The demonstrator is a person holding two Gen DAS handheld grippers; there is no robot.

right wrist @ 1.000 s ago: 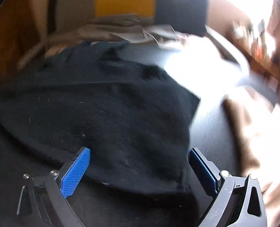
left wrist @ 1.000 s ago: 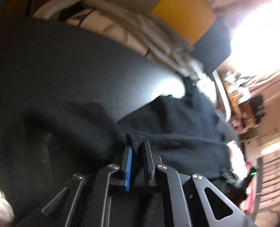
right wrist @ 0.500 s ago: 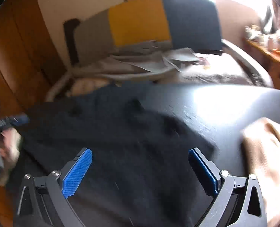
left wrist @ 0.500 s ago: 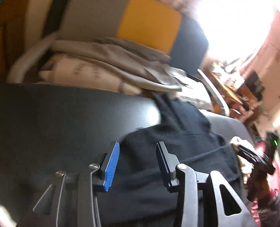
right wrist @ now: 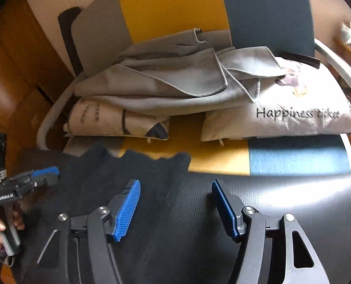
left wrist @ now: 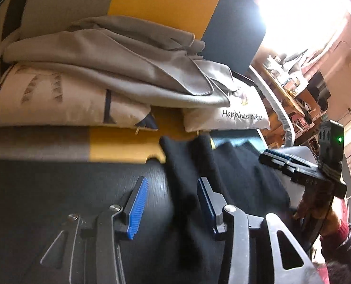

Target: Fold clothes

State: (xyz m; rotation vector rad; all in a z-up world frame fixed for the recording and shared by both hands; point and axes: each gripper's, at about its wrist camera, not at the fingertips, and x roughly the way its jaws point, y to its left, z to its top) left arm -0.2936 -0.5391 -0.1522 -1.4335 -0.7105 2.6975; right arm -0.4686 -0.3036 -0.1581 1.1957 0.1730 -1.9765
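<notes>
Left gripper (left wrist: 173,209) jaws opening, right gripper (right wrist: 175,210) jaws closing, both empty over black garment (left wrist: 241,175) on table (right wrist: 282,203)

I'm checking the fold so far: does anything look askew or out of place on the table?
Yes. The black garment is not fully on the dark table: its far edge hangs ragged over the table's rim toward the striped sofa seat. Neither claw grips it. Behind, a grey blanket lies rumpled over the cushions.
</notes>
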